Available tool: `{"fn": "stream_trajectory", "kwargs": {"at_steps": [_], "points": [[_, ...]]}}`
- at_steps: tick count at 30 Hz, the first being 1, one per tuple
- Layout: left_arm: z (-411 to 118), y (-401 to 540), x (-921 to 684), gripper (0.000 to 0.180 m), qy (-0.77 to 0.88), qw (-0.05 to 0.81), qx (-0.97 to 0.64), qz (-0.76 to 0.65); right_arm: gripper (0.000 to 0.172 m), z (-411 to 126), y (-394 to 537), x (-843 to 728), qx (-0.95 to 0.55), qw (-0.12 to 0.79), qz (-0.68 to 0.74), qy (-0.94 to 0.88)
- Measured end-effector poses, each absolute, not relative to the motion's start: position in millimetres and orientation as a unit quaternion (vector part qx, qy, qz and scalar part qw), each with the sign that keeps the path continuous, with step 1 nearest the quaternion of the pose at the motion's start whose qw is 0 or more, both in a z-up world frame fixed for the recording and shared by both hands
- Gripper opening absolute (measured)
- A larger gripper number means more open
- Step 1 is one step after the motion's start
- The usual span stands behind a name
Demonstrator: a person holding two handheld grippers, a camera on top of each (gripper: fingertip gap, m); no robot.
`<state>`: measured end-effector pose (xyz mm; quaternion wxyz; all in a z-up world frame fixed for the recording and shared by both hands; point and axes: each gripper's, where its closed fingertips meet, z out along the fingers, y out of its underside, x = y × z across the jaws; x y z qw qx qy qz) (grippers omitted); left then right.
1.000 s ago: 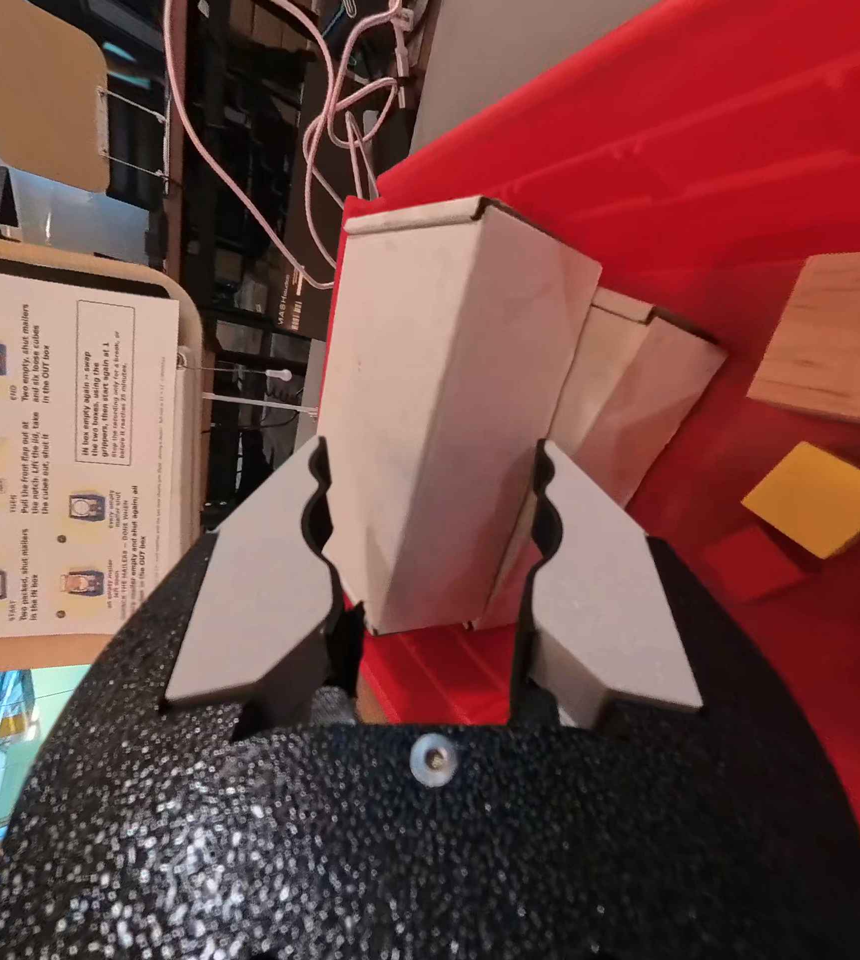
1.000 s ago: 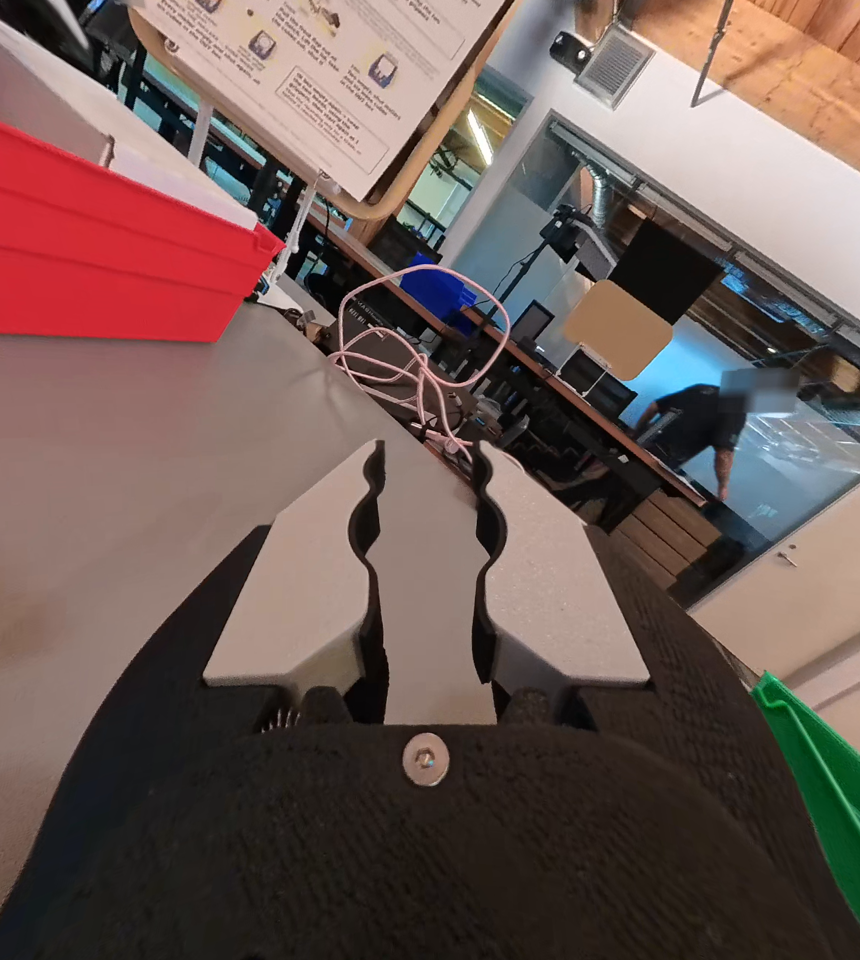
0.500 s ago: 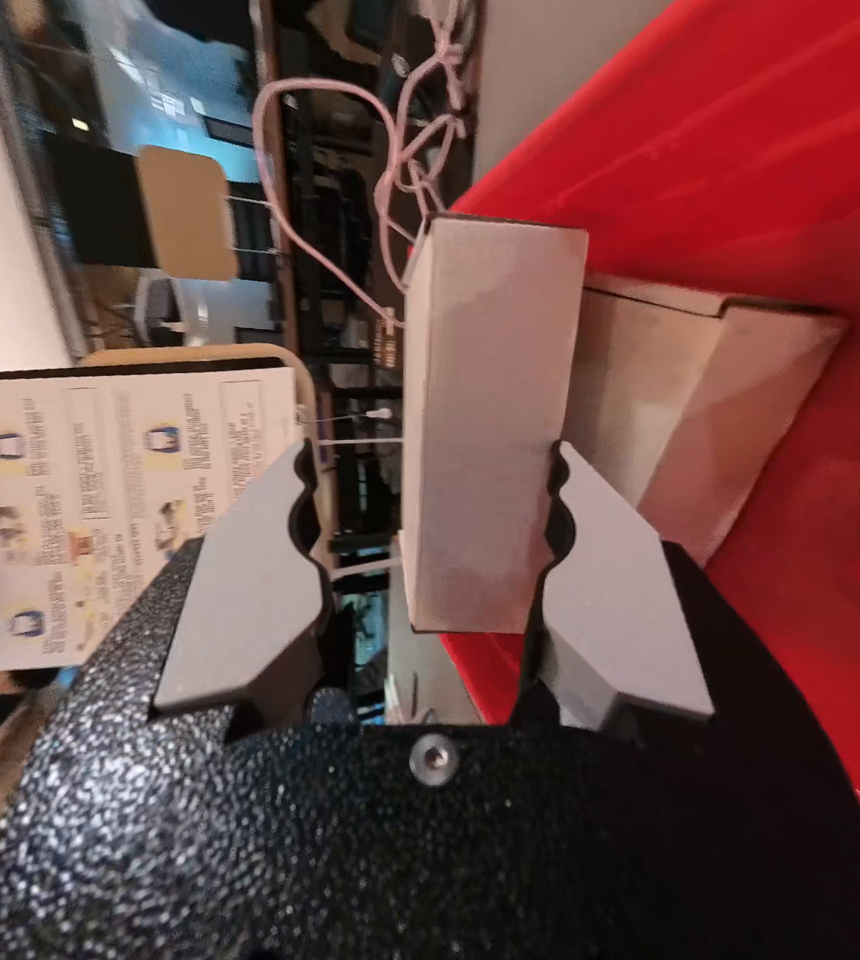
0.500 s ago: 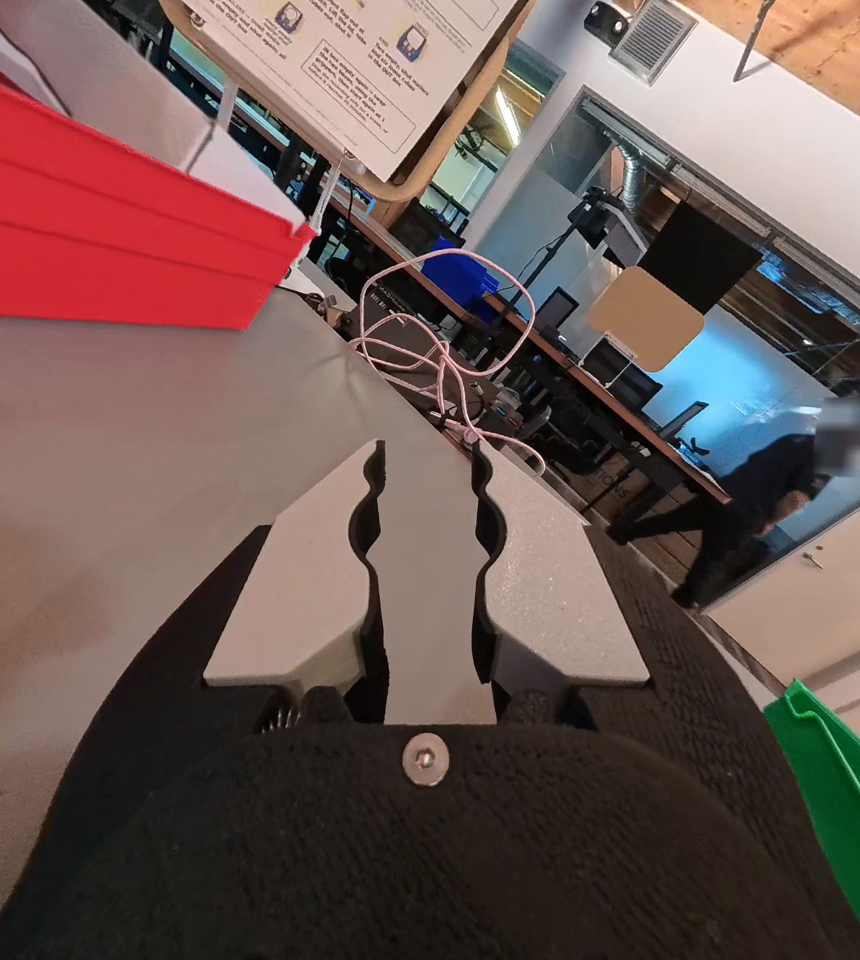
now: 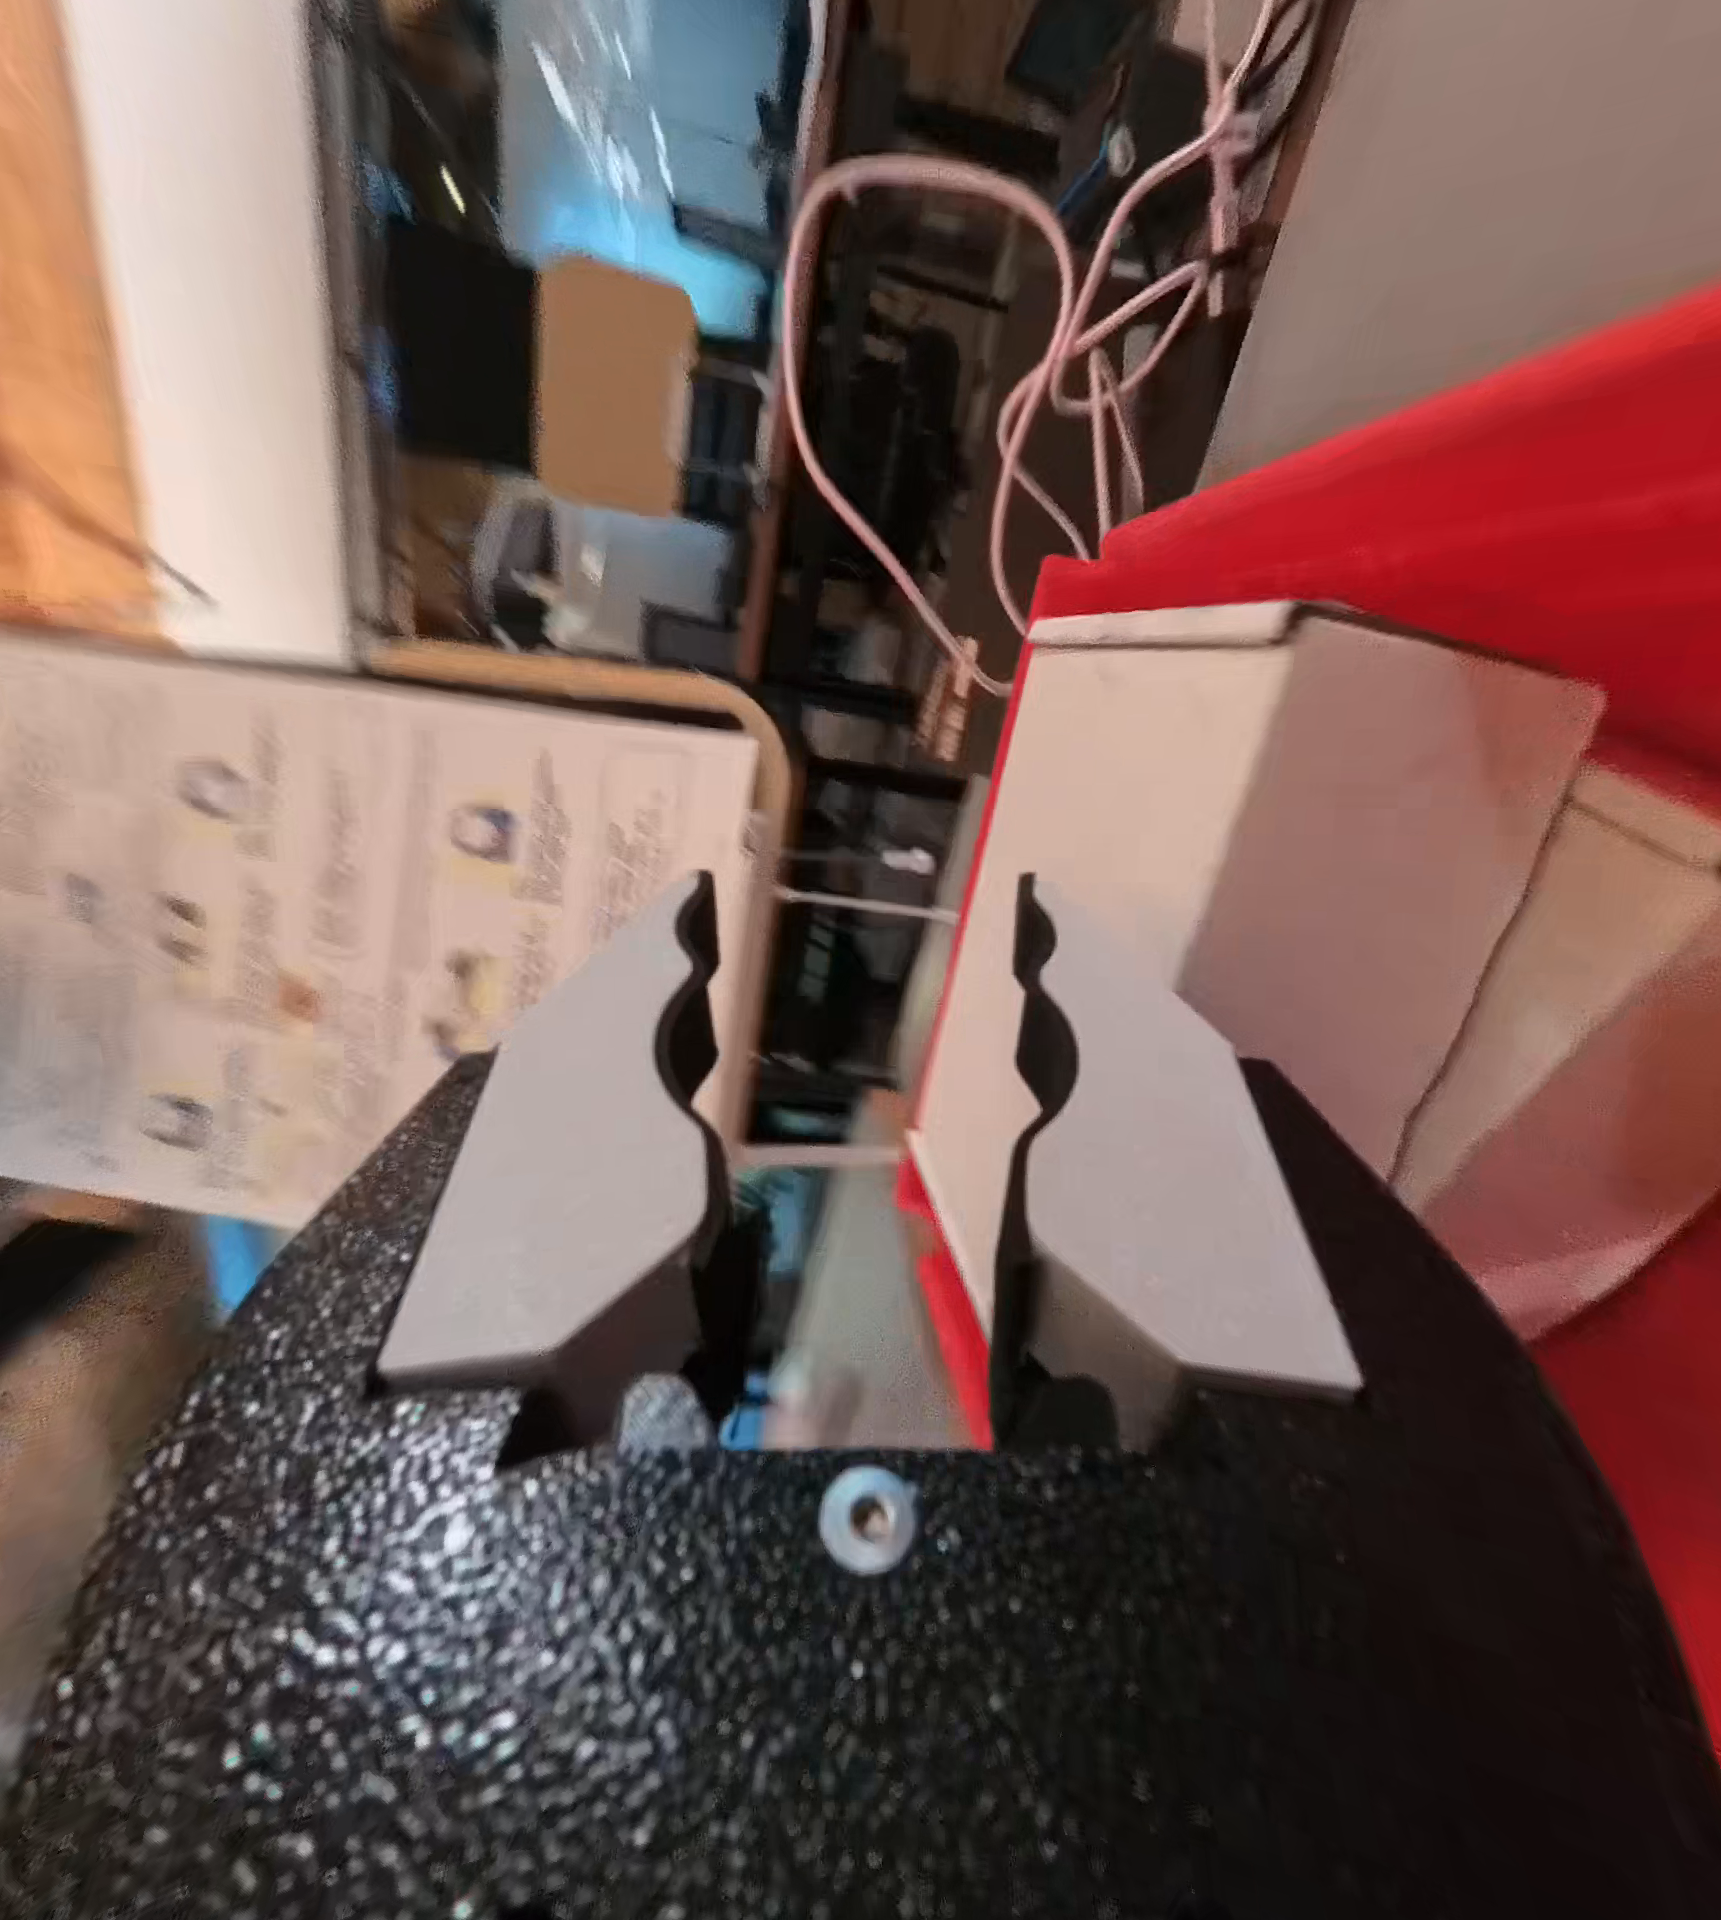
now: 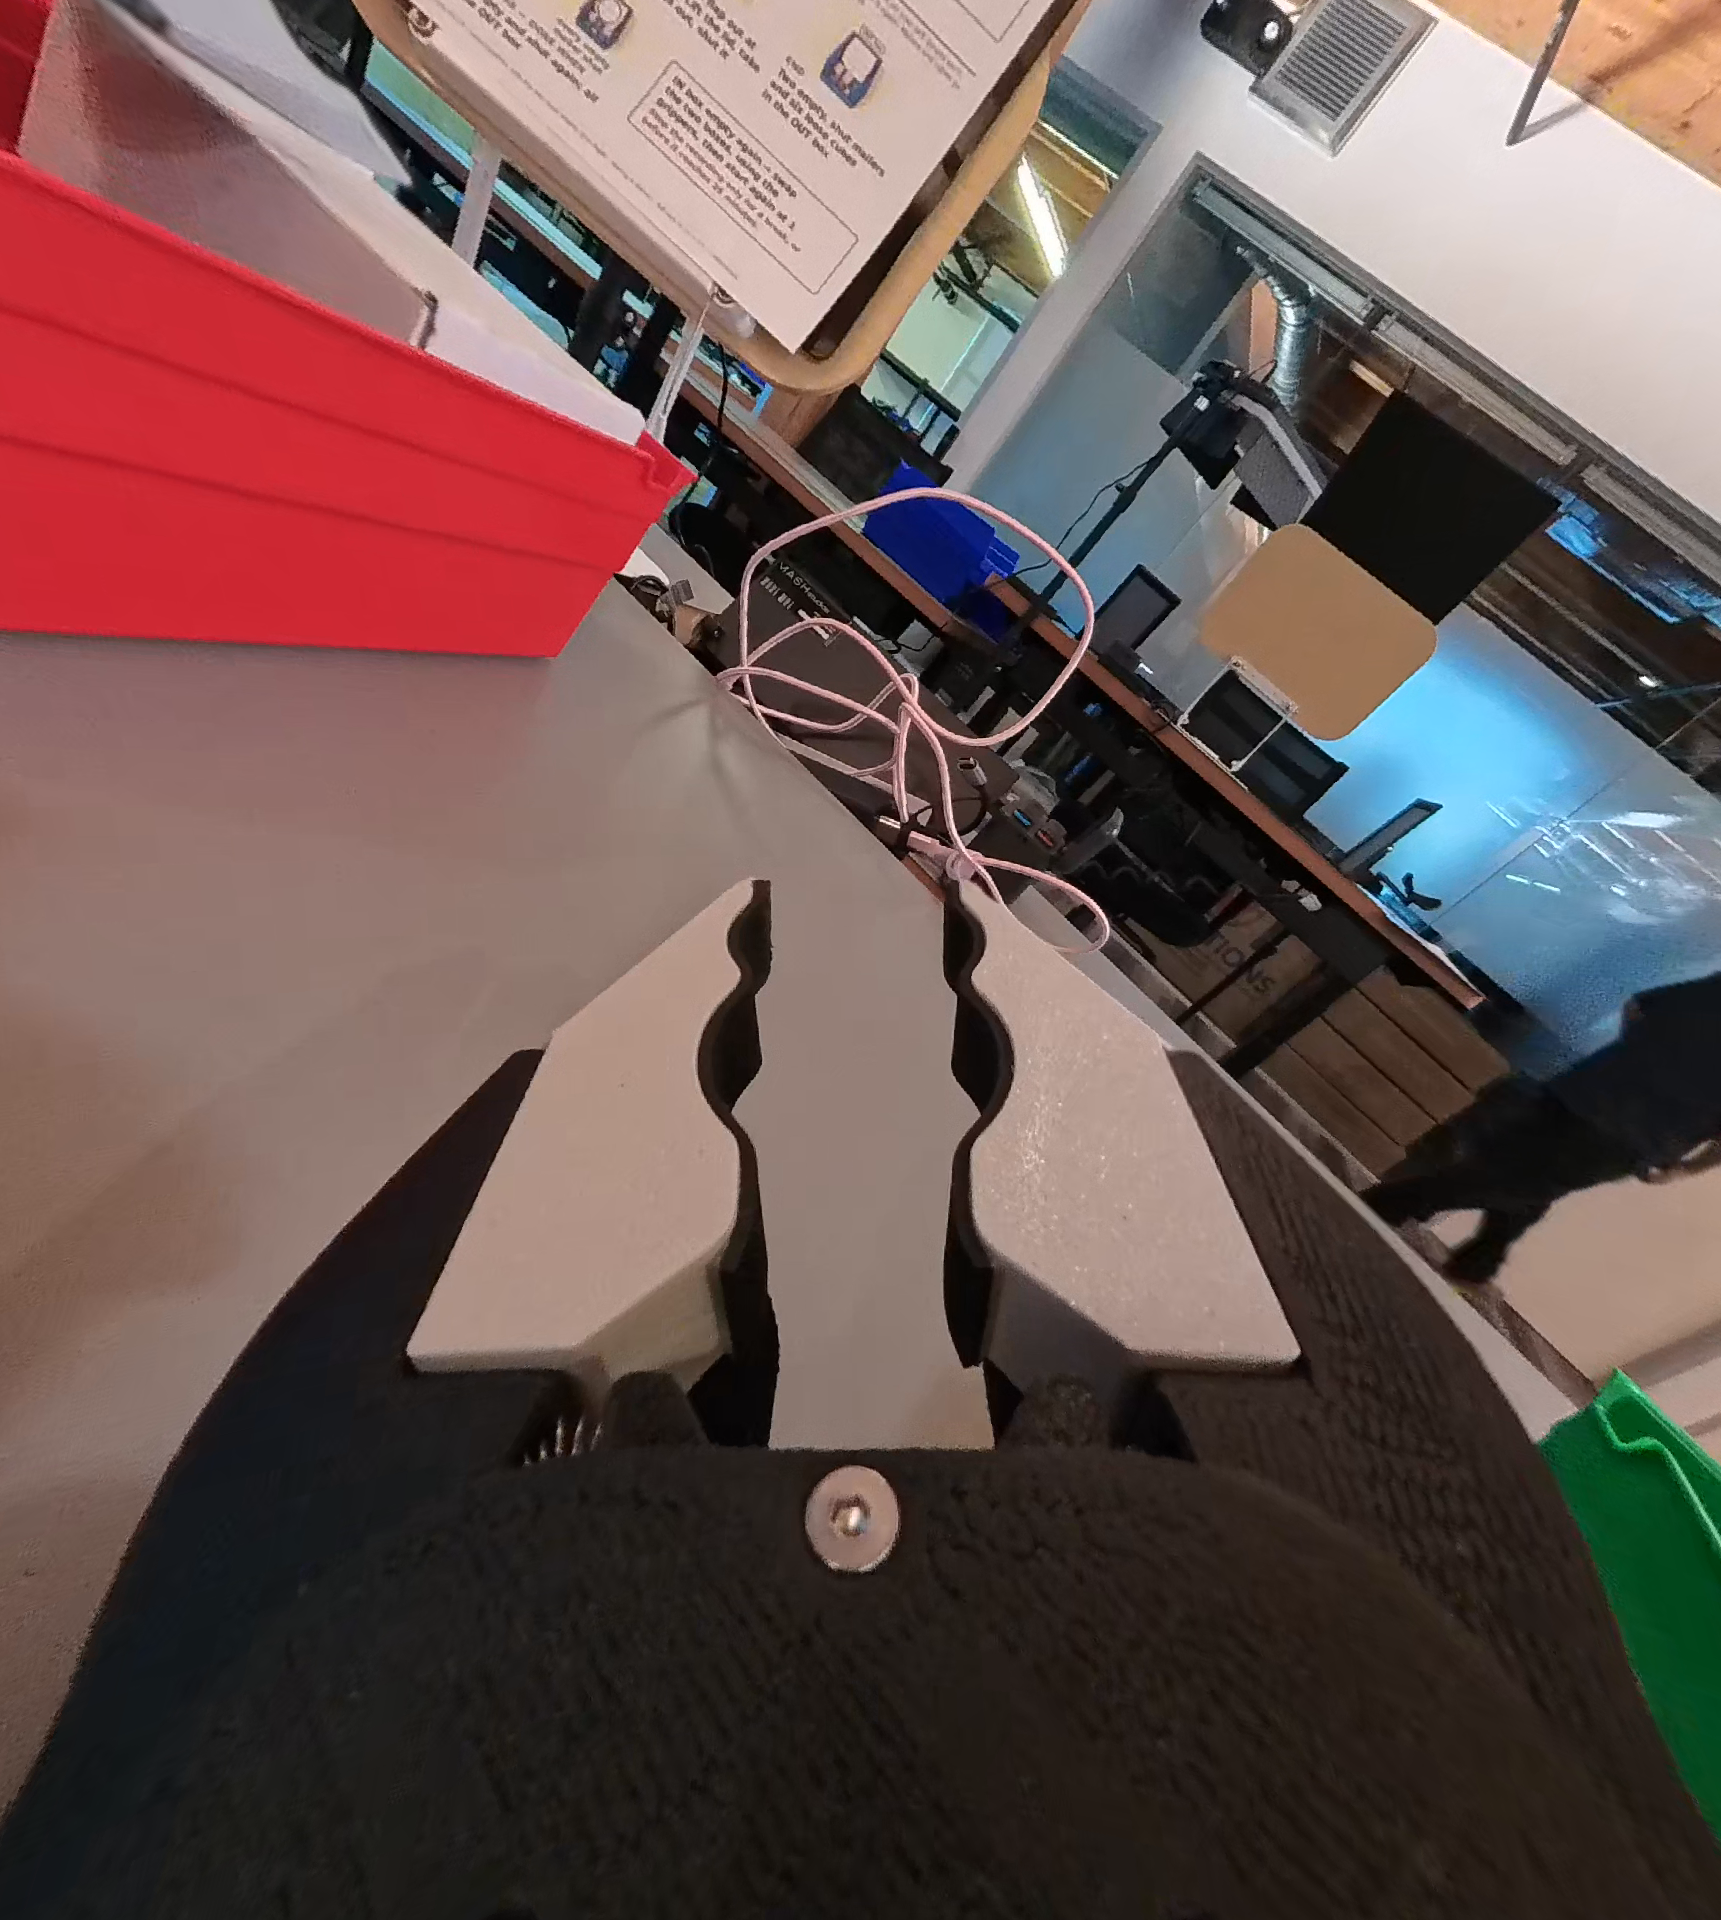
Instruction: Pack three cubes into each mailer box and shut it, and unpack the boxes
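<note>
The instruction sheet [image 5: 336, 935] at the left of the left wrist view is smeared by motion blur. The nearer mailer box [image 5: 1251, 883] hides most of the second mailer box [image 5: 1614, 1039]. The green bin [image 6: 1708, 1621] is cut by the right wrist view's lower right edge.

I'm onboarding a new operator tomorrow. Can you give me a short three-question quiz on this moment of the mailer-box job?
1. True or false: the right gripper has a cube between its fingers.
2. Which bin holds the white mailer boxes? A) green B) red C) blue
3. Fill in: a tangled ____ cable hangs off the far edge of the grey table.

Key:
1. False. Its fingers stand apart with only the bare table showing between them.
2. B, the red bin. The green bin shows only an edge.
3. Pink.
</note>
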<state>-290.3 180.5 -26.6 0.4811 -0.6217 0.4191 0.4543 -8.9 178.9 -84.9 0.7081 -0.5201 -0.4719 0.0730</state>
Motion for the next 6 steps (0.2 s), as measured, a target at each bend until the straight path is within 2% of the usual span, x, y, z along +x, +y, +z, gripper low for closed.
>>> {"fn": "stream_trajectory", "kwargs": {"at_steps": [1,4,6], "points": [[-29,184,-298,0.061,0.379,0.474,-0.678,0.415,0.032,-85,179,-9,-0.522,0.708,0.075,-0.471],[-34,193,-307,0.099,0.207,0.453,-0.836,0.229,0.032,-86,178,-11,-0.522,0.706,0.079,-0.472],[-27,201,-293,0.112,0.14,0.435,-0.884,0.1,0.032,-88,178,-12,-0.522,0.704,0.079,-0.476]]}}
